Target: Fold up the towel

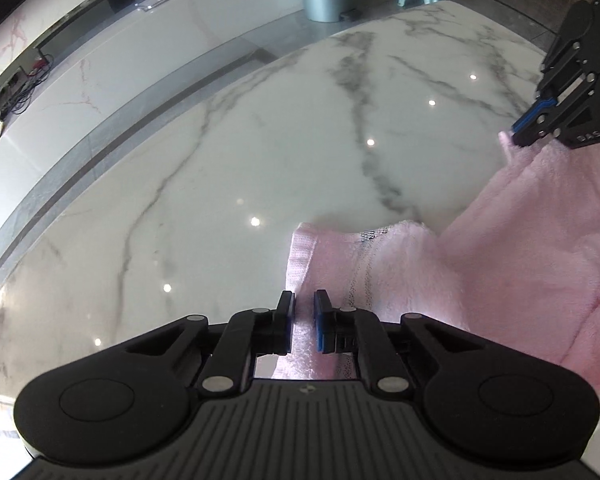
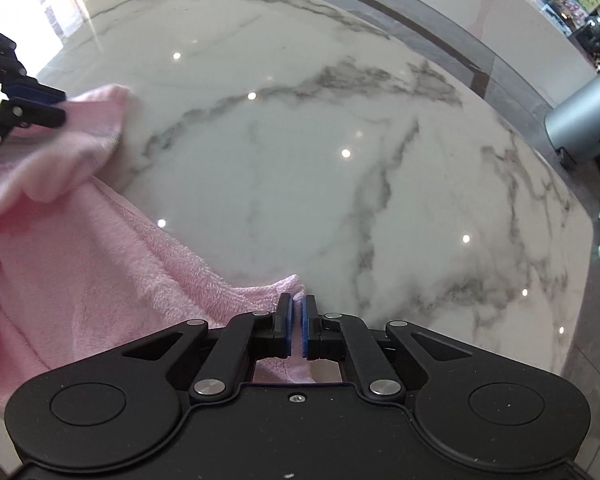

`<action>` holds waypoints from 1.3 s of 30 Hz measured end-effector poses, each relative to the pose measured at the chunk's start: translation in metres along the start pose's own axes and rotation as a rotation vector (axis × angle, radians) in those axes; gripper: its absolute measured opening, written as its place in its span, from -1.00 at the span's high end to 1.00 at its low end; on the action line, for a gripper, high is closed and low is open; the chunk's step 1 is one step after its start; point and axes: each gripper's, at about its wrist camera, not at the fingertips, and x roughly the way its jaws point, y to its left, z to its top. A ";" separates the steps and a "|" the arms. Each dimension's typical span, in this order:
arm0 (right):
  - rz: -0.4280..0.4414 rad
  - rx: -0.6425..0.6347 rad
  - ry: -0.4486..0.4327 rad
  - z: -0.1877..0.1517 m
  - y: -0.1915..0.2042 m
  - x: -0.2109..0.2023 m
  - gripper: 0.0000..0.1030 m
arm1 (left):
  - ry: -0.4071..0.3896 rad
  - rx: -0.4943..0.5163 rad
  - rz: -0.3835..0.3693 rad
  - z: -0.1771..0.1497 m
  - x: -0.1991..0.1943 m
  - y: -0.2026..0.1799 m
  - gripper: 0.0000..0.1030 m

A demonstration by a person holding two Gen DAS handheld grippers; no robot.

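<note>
Left gripper (image 1: 304,322) and right gripper (image 2: 298,326) are both pinched tight on the pink towel (image 1: 500,248) corners; keep them level over the table (image 1: 260,140).

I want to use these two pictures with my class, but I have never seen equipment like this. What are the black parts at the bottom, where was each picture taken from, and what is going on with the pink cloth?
There is no robot here: a person holds a hand-held gripper in each hand, and each gripper carries a wide-angle camera looking along its jaws. One picture comes from the left gripper, the other from the right gripper; each also shows the other gripper at its edge. Both sit above a glossy marble table. On it lies a pink towel. Each gripper has its jaws shut on a part of the towel's edge, so the cloth is pinched at two places and partly lifted, ready for folding.
</note>
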 end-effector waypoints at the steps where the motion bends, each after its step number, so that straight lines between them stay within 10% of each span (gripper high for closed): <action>1: -0.015 0.006 0.002 0.000 -0.003 0.001 0.95 | 0.007 -0.004 0.022 -0.002 0.001 0.007 0.82; 25: -0.306 0.167 0.105 -0.019 -0.110 0.023 0.95 | 0.159 -0.127 0.296 -0.035 0.011 0.114 0.82; 39: -0.366 0.264 -0.024 -0.024 -0.144 0.028 0.94 | 0.218 -0.154 0.358 -0.043 0.007 0.131 0.82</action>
